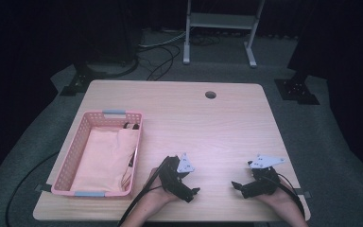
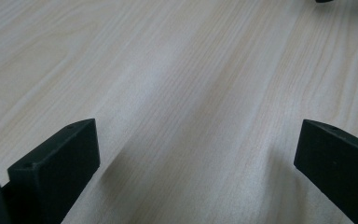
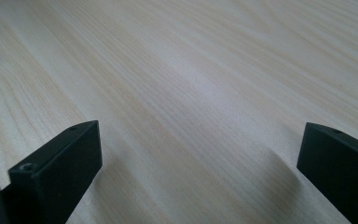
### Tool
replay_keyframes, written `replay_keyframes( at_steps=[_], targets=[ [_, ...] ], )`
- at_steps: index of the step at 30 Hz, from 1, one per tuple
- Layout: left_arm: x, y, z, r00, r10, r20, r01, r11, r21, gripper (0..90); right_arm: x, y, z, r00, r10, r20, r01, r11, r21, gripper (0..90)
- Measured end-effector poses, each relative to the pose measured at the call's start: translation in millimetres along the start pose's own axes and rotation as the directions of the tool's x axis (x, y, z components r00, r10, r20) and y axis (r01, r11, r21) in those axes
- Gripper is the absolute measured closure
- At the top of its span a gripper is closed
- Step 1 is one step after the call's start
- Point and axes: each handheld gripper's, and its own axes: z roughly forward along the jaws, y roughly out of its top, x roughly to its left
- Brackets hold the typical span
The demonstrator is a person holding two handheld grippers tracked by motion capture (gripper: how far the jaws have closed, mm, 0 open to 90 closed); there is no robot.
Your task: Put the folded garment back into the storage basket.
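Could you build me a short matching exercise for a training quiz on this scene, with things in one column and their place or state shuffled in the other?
Things:
1. pink basket
2. cloth
3. left gripper
4. round hole

Places or states:
A. open, low over bare wood near the front edge
B. lying inside the basket
C. near the table's far edge
D. standing at the left side of the table

Pairs: 1-D, 2-B, 3-A, 4-C
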Motion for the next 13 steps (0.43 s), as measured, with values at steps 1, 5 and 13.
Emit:
replay_keyframes(
  at_steps=[1,5,13],
  targets=[
    [0.2,-0.6,0.6,1.0000,0.000,0.004,0.000,1.0000,0.007,0.0,0.0,-0.2,0.4,1.0000,0.003,0.001,-0.003,1.000,0.008,0.0],
    [-0.7,-1.4,2.3,0.9998,-0.005,0.020,0.004,0.9999,0.015,0.0,-0.9,-1.1,1.6,0.9999,0.012,-0.005,-0.012,1.000,0.023,0.0],
    [-0.9,-3.1,3.4,0.9997,-0.003,0.025,0.003,1.0000,-0.008,0.0,-1.3,-2.1,1.9,0.9999,0.015,-0.003,-0.015,1.000,0.012,0.0]
  ],
)
